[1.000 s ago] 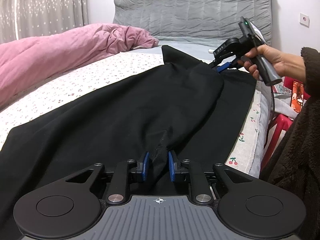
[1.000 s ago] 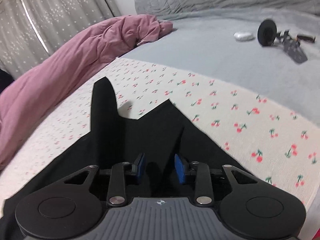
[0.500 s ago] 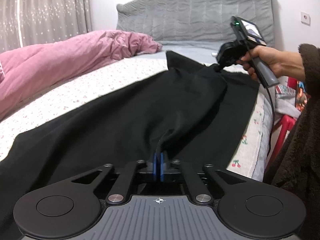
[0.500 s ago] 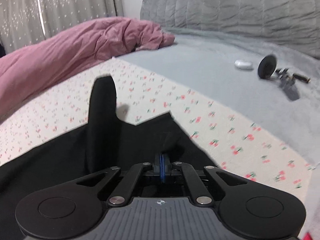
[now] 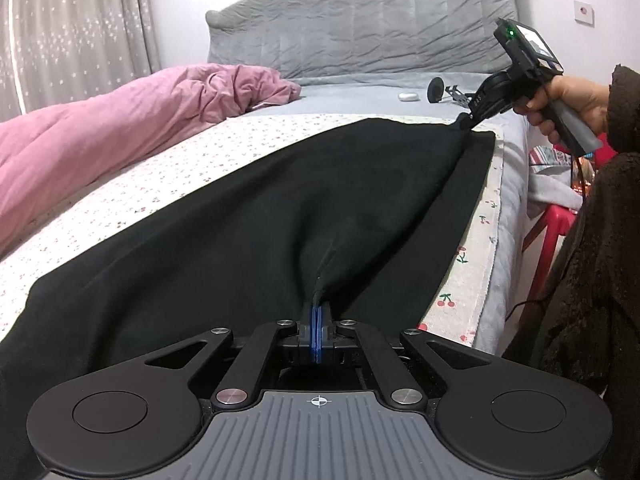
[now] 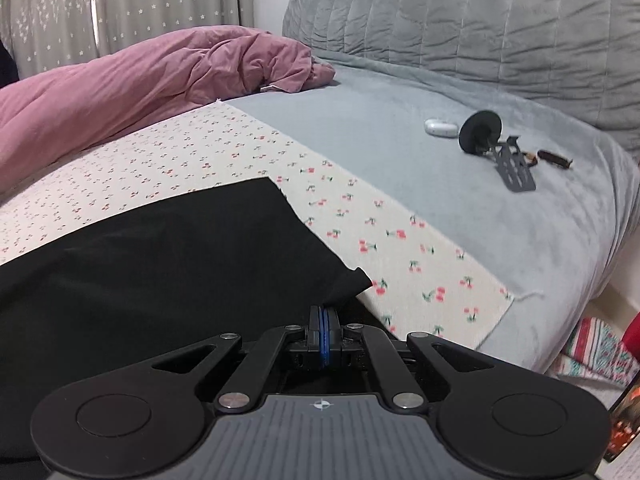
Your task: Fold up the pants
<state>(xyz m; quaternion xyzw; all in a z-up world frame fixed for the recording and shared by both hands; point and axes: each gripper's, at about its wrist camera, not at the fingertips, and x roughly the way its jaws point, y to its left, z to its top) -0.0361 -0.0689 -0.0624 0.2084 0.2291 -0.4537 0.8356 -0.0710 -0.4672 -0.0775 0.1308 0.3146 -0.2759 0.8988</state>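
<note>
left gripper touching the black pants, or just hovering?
Touching. Left wrist view: left gripper is shut with a fold of the black pants pinched between its blue pads.

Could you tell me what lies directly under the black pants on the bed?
The black pants lie on a cream cherry-print sheet, which shows around their edges and itself rests on a grey blanket. Whatever is beneath the pants' middle is covered.

A wide bed [image 5: 508, 200] with a grey quilted headboard [image 6: 480, 20] is carrying everything. A white cherry-print cloth [image 6: 400, 248] is lying across its pale grey sheet [image 6: 520, 220], and black pants [image 5: 280, 200] are lying spread on that cloth. A crumpled pink duvet [image 5: 120, 128] is lying along the far side. A small white case [image 6: 440, 127], a black round-footed stand [image 6: 496, 148] and a dark stick-shaped item [image 6: 554, 158] are resting on the sheet near the headboard.
</note>
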